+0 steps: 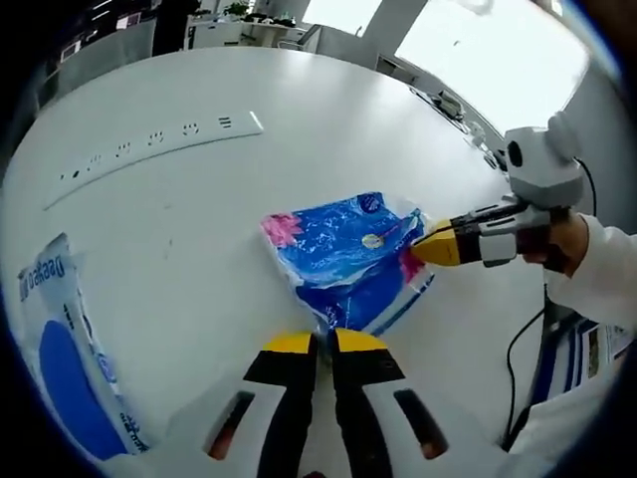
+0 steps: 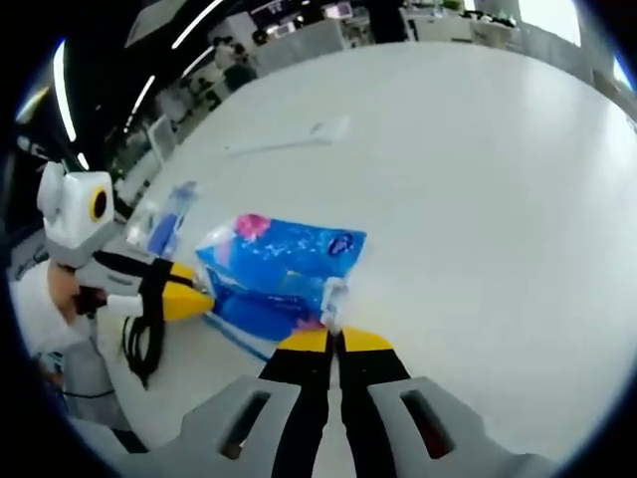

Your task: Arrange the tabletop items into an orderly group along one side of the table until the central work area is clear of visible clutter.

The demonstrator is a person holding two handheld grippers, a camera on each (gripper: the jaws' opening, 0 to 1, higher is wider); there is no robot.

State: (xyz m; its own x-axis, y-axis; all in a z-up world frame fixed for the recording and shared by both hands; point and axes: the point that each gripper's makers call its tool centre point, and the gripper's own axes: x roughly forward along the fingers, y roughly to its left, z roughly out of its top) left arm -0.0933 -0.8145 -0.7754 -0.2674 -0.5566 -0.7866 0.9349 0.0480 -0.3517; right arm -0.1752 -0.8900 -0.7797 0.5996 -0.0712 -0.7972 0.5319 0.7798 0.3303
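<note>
Both my grippers, left point(image 1: 324, 342) and right point(image 2: 335, 341), pinch the blue tissue pack point(image 1: 346, 254); power strip point(image 1: 149, 144) and another blue-white packet point(image 1: 65, 358) lie apart.

white-blue packet point(image 1: 60, 368) | cut off (left edge) | print unreadable

We find the left gripper point(image 1: 324, 342) at the bottom centre of its own view with jaws pressed together, the right gripper point(image 2: 335, 340) likewise closed at the bottom centre of its view, and each entering the other's view from the side, held by a white-sleeved hand point(image 1: 564, 244).
</note>
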